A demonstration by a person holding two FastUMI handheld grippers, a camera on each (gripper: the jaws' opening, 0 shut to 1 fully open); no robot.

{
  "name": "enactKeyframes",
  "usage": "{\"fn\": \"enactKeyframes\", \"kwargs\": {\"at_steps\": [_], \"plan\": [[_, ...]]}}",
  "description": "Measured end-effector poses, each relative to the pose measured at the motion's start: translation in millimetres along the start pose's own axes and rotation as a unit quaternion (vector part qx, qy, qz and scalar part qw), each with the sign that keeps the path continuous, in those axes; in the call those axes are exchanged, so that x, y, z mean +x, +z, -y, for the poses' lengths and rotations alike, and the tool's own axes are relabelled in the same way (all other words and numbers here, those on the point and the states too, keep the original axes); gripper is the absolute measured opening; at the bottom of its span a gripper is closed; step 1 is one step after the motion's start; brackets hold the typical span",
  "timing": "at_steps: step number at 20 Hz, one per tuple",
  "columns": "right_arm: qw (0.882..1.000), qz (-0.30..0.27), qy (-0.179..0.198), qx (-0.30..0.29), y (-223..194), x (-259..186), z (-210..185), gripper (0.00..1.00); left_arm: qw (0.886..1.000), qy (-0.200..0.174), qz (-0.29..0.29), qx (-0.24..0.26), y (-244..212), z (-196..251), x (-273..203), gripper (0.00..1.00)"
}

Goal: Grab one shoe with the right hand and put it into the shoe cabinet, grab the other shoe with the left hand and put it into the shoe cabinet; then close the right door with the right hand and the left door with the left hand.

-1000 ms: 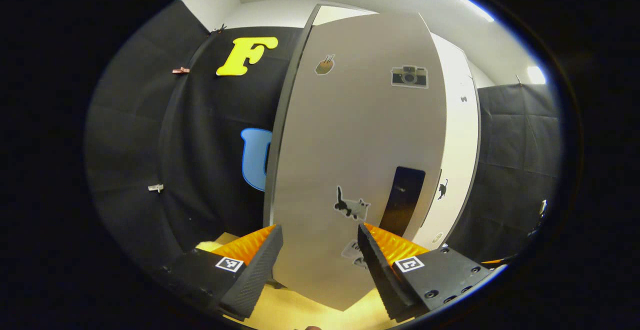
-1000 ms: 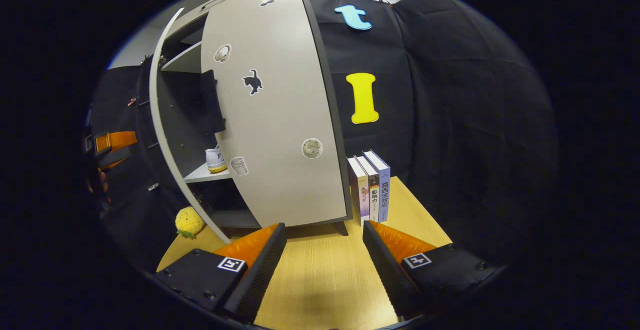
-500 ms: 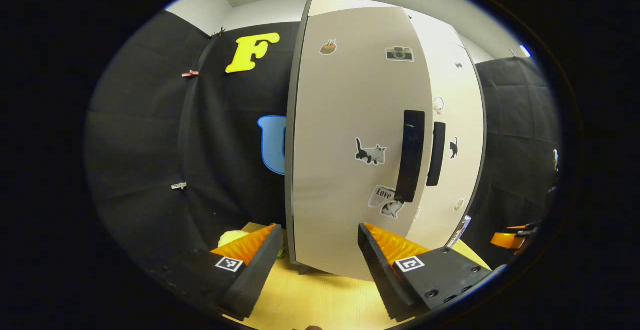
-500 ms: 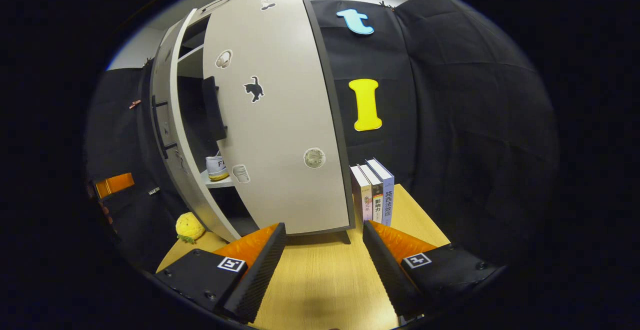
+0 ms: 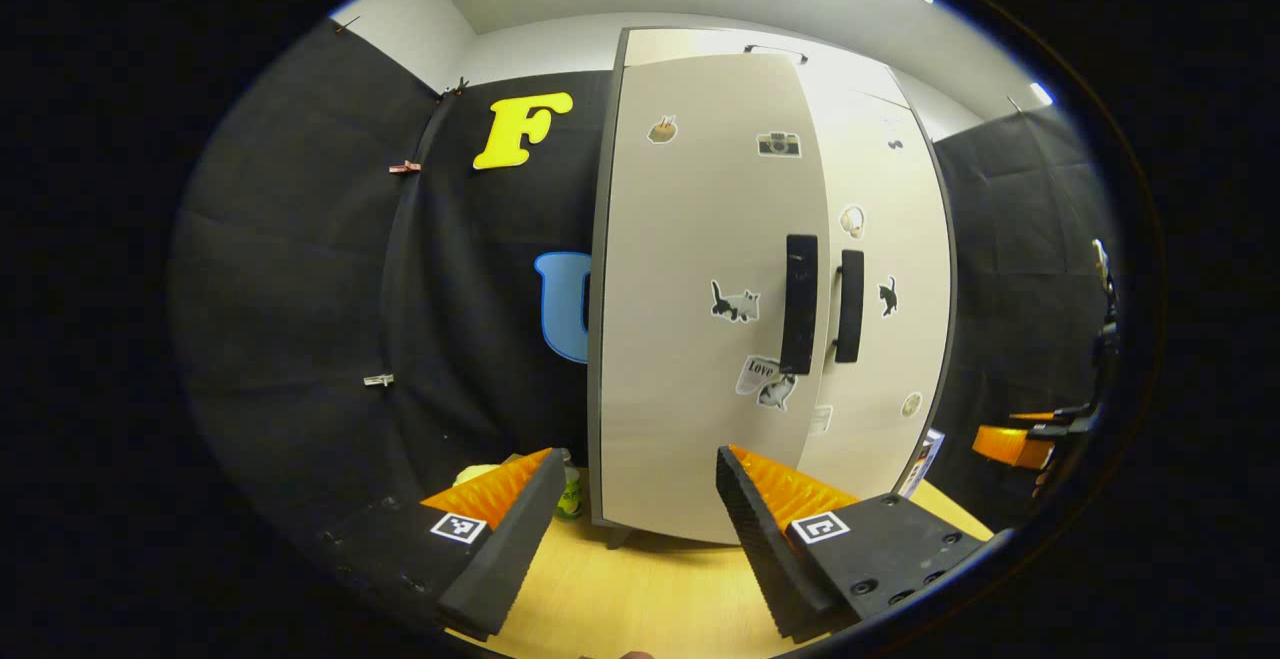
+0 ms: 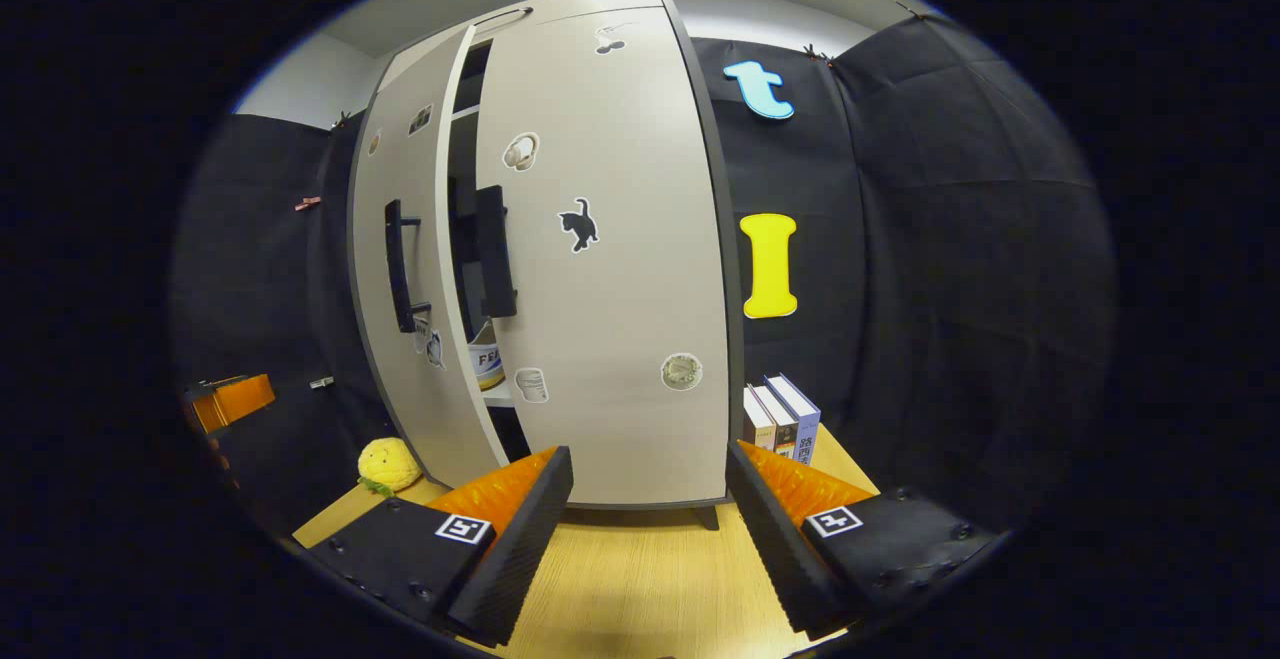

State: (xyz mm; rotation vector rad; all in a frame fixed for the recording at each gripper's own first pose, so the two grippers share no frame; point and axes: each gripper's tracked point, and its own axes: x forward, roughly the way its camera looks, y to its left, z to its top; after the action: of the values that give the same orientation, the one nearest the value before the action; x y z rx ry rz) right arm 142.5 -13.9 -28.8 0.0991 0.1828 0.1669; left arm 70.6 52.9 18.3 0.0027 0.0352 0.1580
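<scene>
Shoe cabinet stands at the far side of the wooden table, both doors nearly shut. In the right gripper view a narrow gap remains between the left door and the right door; through it one shoe sits on an inner shelf. Second shoe: cannot tell where, probably hidden behind a door. In the left gripper view the two doors look almost flush, black handles side by side at mid height.

Left gripper is near the table, in front of the left door, fingers spread wide, holding nothing, not touching the door. Right gripper likewise wide apart and empty, low in front of the right door, apart from it. The right gripper also shows far right in the left gripper view.

Judgement: shoes stowed, closing step almost done; the gap suggests a last push is needed. Wide fingers make sense, since doors get pushed, not gripped.

Around: yellow plush toy left of the cabinet, books upright at its right.
</scene>
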Motion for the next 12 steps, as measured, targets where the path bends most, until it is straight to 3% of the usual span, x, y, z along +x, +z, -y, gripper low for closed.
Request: {"fn": "enactKeyframes", "kwargs": {"at_steps": [3,8,12], "plan": [[1.000,-0.014,-0.006,0.004,-16.9,-9.8,-1.2,0.98,1.000,0.002,-0.010,-0.003,-15.8,7.1,-9.7,0.95],[0.999,-0.031,0.017,-0.003,-30.3,-19.0,-13.3,0.98,0.998,-0.003,-0.058,-0.033,-54.3,32.3,-18.8,0.95],[0.999,-0.032,0.028,0.000,-30.0,-19.5,-19.0,0.98,0.998,-0.015,-0.060,-0.015,-52.9,45.1,-20.3,0.95]]}}
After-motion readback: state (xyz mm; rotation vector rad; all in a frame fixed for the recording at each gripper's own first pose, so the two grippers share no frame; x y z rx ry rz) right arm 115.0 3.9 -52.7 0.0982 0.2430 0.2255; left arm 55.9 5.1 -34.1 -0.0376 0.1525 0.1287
